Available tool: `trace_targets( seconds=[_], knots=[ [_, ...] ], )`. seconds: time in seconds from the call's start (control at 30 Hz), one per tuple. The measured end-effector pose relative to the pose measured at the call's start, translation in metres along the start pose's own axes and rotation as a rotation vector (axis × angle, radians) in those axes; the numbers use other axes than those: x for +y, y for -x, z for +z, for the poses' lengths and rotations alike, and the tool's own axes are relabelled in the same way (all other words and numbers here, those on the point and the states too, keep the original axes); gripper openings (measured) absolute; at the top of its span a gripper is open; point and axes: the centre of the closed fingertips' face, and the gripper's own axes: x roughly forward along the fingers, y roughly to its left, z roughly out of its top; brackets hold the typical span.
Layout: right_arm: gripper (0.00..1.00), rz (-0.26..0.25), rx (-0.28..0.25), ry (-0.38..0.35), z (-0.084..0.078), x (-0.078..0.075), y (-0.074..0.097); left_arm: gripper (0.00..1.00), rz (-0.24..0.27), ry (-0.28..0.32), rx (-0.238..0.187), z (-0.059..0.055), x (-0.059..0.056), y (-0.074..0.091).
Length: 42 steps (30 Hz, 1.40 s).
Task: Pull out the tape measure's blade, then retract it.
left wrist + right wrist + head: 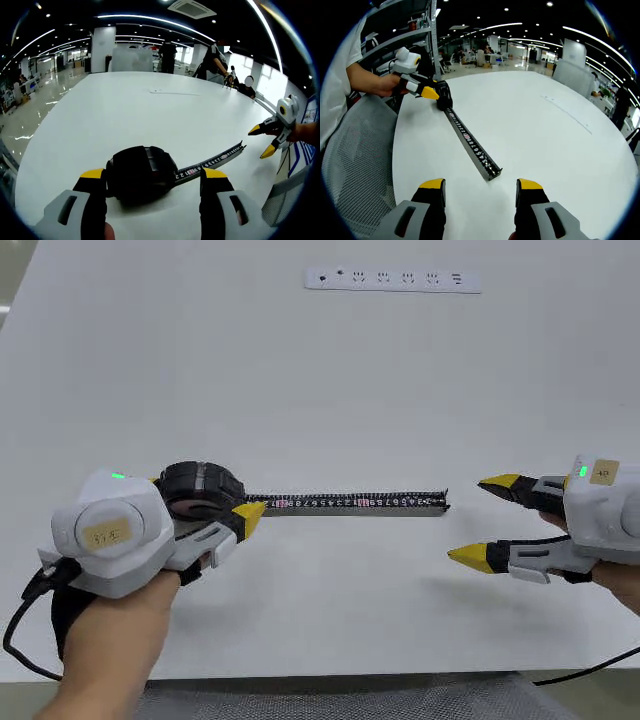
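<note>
White tabletop [300,370] in a big open-plan office w/ strip lights overhead; black tape measure [203,483] is the ref. point for the rest; it sits between the yellow-tipped jaws of the left gripper [153,175], which are closed on its body, one jaw at the back and the other by the mouth where the blade comes out; tape measure seems to rest on the tabletop rather than hang above it, though the head view isn't clear enough to be sure; blade [350,503] is out of the tape measure, running straight away from it, low and approx. level over the top, red & white marks on a dark strip; end hook [445,505] is at the blade's far end from the tape measure; right gripper [467,518] is just beyond that hook, jaws spread wide, nothing between them, not touching it; in the right gripper view the hook lies just ahead of the gap between the jaws; white power strip [392,279] lies well beyond the tape measure, toward the far side of the top; black cable [18,635] trails behind the left gripper, nearer the person than the tape measure; grey mesh seat [330,702] shows under the table's near edge.
</note>
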Motion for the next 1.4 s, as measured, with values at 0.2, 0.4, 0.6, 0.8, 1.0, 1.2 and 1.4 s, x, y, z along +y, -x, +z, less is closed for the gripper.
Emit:
trace_targets(
  seconds=[0.2,0.4,0.6,0.8,1.0,1.2,1.4],
  knots=[
    [0.46,0.020,0.015,0.030,0.000,-0.006,-0.002,0.71,0.030,0.028,-0.003,0.001,0.003,-0.003],
    [0.41,0.043,0.032,0.057,0.000,-0.010,-0.009,0.70,0.055,0.072,-0.005,0.003,0.007,-0.005],
    [0.37,0.066,0.049,0.081,-0.001,-0.013,-0.017,0.66,0.074,0.079,-0.004,0.003,0.009,-0.006],
    [0.34,0.095,0.059,0.093,-0.002,-0.011,-0.025,0.63,0.108,0.099,0.004,0.003,0.014,-0.010],
    [0.30,0.106,0.063,0.101,0.000,-0.014,-0.030,0.61,0.119,0.082,0.006,0.001,0.016,-0.010],
    [0.25,0.124,0.074,0.122,-0.001,-0.016,-0.033,0.60,0.122,0.081,0.006,0.000,0.016,-0.012],
    [0.22,0.139,0.075,0.138,-0.001,-0.017,-0.034,0.59,0.119,0.078,0.008,0.000,0.016,-0.012]
  ],
)
